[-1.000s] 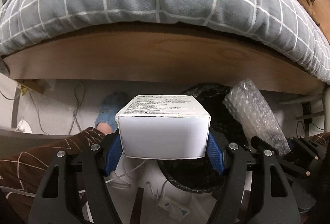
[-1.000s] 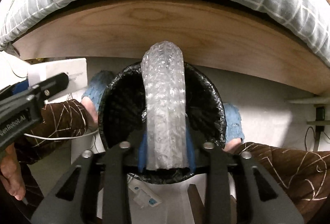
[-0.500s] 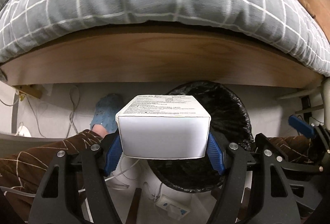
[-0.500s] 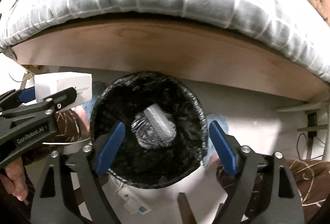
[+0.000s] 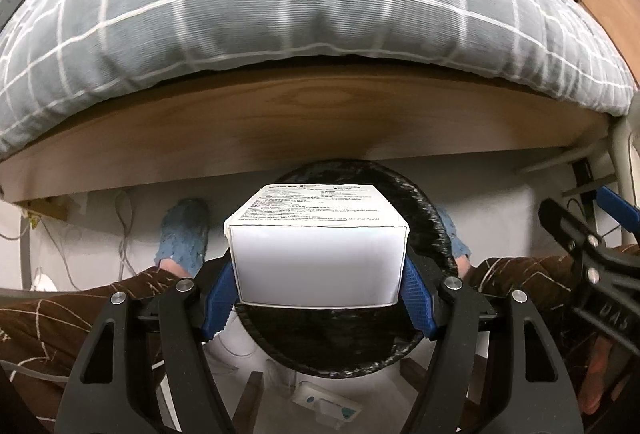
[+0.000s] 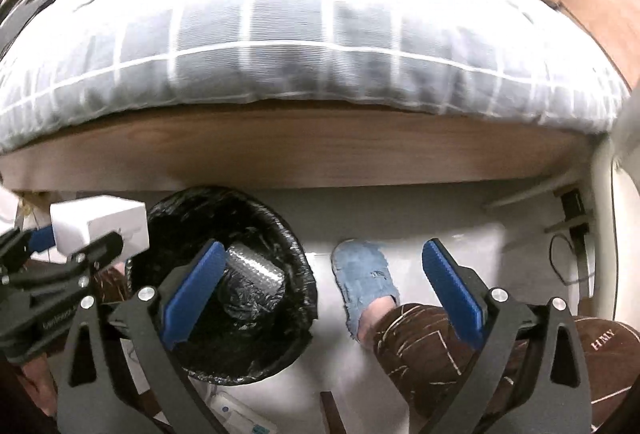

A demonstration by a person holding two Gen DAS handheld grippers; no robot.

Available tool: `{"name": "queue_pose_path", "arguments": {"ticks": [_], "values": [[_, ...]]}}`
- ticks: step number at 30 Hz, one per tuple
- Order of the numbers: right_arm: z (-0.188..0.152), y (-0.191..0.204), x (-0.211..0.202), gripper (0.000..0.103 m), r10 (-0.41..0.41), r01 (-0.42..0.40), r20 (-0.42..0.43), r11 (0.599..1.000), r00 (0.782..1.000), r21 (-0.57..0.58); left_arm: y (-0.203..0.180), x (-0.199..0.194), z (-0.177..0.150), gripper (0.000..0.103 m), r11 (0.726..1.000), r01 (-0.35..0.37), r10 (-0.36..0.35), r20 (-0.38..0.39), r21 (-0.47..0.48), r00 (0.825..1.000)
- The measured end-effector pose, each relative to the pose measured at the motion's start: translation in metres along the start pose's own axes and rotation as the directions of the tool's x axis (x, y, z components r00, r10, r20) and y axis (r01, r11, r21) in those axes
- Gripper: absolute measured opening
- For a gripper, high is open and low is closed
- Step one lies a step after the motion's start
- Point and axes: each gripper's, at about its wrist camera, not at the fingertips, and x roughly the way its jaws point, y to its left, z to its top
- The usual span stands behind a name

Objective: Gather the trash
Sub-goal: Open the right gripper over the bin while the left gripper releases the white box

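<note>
Dropped since the earlier frame, the bubble wrap (image 6: 252, 268) lies in the bin (image 6: 296, 266); right gripper (image 6: 324, 294) jaws opening, empty. Left gripper (image 5: 320, 298) clamps the white box (image 5: 318, 258) above the bin, undropped.

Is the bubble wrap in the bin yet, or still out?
In. The bubble wrap lies at the bottom of the black-lined bin, and the right gripper has nothing between its blue fingers, its jaws opening.

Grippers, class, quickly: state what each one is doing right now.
Left gripper: shut on the white box, over the bin.
Right gripper: jaws opening, nothing between them; bubble wrap lies in the bin.
</note>
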Motion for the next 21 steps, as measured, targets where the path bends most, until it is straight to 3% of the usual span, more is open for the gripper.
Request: {"name": "queue_pose_path", "arguments": {"ticks": [10,11,13,21], "values": [[-0.003,-0.007,0.006,0.095,0.013,-0.012,-0.018,0.999,1.0,0.029,-0.017,-0.002,0.001,0.07,0.999,0.018,-0.018,-0.01,0.027,1.0],[-0.003,-0.006,0.005,0.095,0.014,-0.014,-0.018,1.0,1.0,0.027,-0.016,-0.002,0.002,0.071,1.0,0.012,-0.012,-0.01,0.026,1.0],[-0.004,-0.003,0.008,0.095,0.015,-0.015,-0.017,1.0,1.0,0.019,-0.016,-0.002,0.002,0.086,1.0,-0.018,0.018,0.003,0.026,1.0],[-0.001,0.005,0.003,0.095,0.03,-0.03,0.002,0.999,1.0,0.014,-0.004,-0.016,0.01,0.095,0.999,-0.038,0.038,0.045,-0.001,0.998]]}}
